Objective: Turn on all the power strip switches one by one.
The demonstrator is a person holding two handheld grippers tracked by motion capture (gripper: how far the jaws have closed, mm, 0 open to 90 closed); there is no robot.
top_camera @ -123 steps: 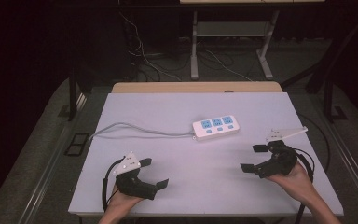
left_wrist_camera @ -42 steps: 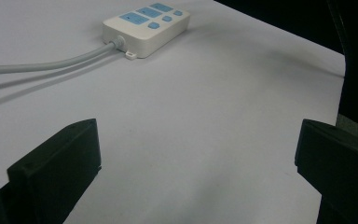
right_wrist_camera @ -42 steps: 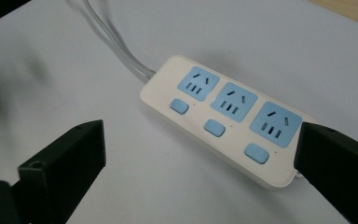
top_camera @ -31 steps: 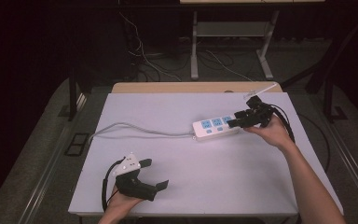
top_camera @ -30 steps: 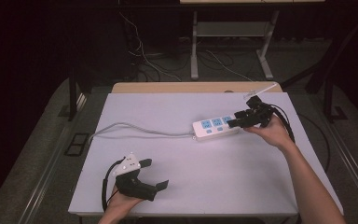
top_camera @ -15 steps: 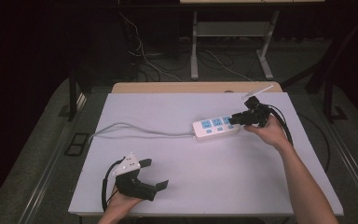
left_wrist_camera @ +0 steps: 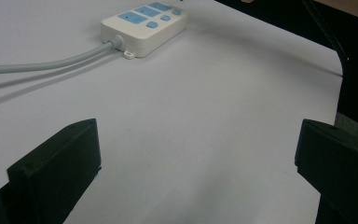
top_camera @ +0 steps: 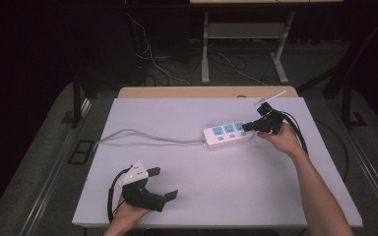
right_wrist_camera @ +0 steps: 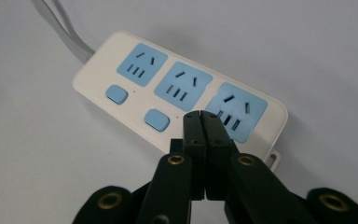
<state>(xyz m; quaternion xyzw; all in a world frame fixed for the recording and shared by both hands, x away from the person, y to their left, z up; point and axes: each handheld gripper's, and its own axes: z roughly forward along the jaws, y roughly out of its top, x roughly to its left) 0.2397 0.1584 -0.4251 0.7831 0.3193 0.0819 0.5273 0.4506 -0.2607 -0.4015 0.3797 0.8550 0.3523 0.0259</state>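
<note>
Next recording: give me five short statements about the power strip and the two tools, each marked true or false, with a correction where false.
1. The right tool has its jaws shut together over the power strip. True.
2. The power strip has four blue sockets. False: it has three blue sockets.
3. The left tool has its jaws apart, with nothing between them. True.
4. The left tool rests on the power strip. False: it is near the front edge of the table, well apart from the strip.
5. The strip's grey cable runs off toward the table's left side in the high view. True.
</note>
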